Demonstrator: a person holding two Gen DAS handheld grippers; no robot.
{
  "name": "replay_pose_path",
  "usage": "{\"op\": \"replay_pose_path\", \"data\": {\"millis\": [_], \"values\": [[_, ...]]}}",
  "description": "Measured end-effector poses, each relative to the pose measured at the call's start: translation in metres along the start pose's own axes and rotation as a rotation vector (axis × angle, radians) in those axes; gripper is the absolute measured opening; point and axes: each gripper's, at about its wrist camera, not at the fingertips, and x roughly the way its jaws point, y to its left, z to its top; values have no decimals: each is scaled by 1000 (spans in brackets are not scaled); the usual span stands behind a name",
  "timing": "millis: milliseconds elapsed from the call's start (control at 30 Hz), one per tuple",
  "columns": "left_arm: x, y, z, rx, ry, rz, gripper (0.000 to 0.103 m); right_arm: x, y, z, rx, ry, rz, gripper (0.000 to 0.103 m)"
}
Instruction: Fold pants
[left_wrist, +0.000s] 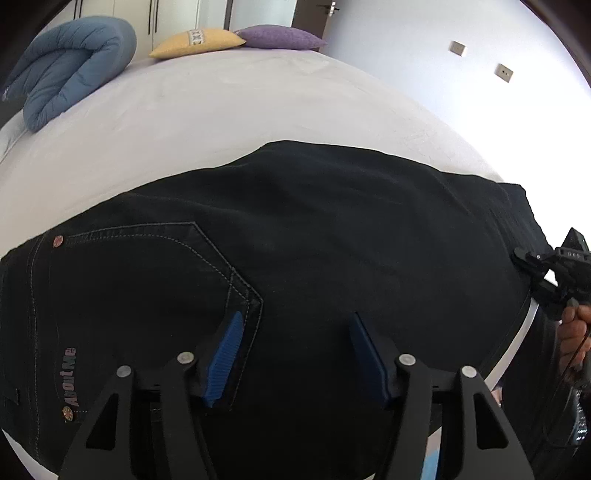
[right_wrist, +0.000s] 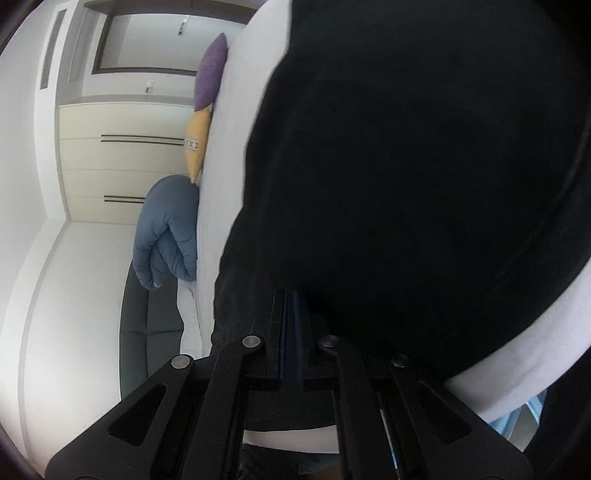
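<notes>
Black pants (left_wrist: 295, 240) lie spread on the white bed (left_wrist: 207, 110), back pocket and "AboutMe" label at the left. My left gripper (left_wrist: 295, 321) is open, its blue pads (left_wrist: 225, 350) just above the fabric beside the pocket's corner. My right gripper (left_wrist: 532, 266) shows at the right edge, at the pants' end. In the right wrist view the right gripper (right_wrist: 290, 295) is shut, its blue pads pressed together at the edge of the black fabric (right_wrist: 424, 184), which fills the view; a fold appears pinched between them.
A folded blue duvet (left_wrist: 70, 70) lies at the bed's far left. A yellow pillow (left_wrist: 195, 42) and a purple pillow (left_wrist: 280, 37) lie at the far end. Wardrobe doors (right_wrist: 122, 155) stand beyond. The bed's near edge (right_wrist: 517, 369) runs beside the right gripper.
</notes>
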Motion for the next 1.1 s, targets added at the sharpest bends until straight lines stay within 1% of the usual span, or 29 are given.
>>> {"op": "replay_pose_path", "data": {"millis": [100, 133, 167, 200, 233, 267, 300, 333, 367, 400, 433, 467, 500, 533, 567, 600, 633, 700, 767, 800, 867, 933, 1000, 1067, 1100], "values": [[-1, 5, -2, -3, 10, -24, 65, -56, -27, 28, 51, -158, -31, 0], [-2, 12, -3, -11, 17, -32, 65, -83, -38, 36, 88, -227, -36, 0], [-3, 19, -5, -25, 23, -25, 64, -101, -46, 39, 108, -275, -47, 1], [-2, 25, -5, -38, 27, -37, 64, -120, -47, 41, 104, -311, -55, 2], [-2, 31, -7, -67, 18, -70, 64, -136, -43, 42, 77, -333, -58, 4], [-1, 34, -6, -91, 14, -86, 64, -146, -40, 39, 61, -356, -73, 14], [0, 38, -6, -126, 9, -104, 64, -154, -36, 35, 54, -374, -72, 49], [2, 41, -5, -161, 7, -115, 64, -158, -35, 31, 63, -384, -53, 78], [4, 41, -4, -179, 8, -111, 64, -160, -34, 25, 82, -405, -32, 103], [6, 38, -2, -180, 12, -101, 64, -160, -33, 20, 88, -419, 4, 103], [6, 34, -1, -171, 21, -80, 64, -164, -38, 20, 90, -411, 34, 103], [6, 26, -1, -156, 29, -62, 64, -165, -47, 34, 103, -405, 37, 103], [14, 14, 8, -142, 38, -44, 64, -162, -50, 31, 125, -402, 30, 103], [13, 10, 7, -130, 45, -33, 64, -159, -57, 33, 155, -386, 39, 102], [11, 7, 3, -129, 48, -32, 64, -153, -68, 42, 190, -368, 55, 95], [11, 8, 3, -135, 51, -36, 64, -144, -71, 48, 215, -362, 66, 83], [12, 8, 4, -147, 54, -43, 64, -142, -74, 51, 227, -374, 62, 79], [10, 17, 2, -164, 56, -49, 64, -137, -81, 55, 245, -378, 91, 79], [11, 14, 6, -169, 57, -46, 64, -130, -86, 61, 252, -357, 93, 79], [7, 23, 5, -169, 57, -44, 64, -127, -88, 63, 249, -346, 93, 79], [7, 23, 2, -166, 55, -40, 64, -124, -93, 66, 266, -341, 124, 79], [6, 25, 1, -170, 52, -42, 64, -126, -97, 64, 297, -343, 169, 75], [1, 32, -1, -170, 51, -44, 64, -125, -106, 65, 333, -336, 210, 52], [1, 32, -2, -164, 51, -39, 64, -117, -110, 63, 349, -319, 234, 44], [1, 31, -2, -159, 51, -36, 64, -113, -110, 62, 348, -315, 234, 44]]}}
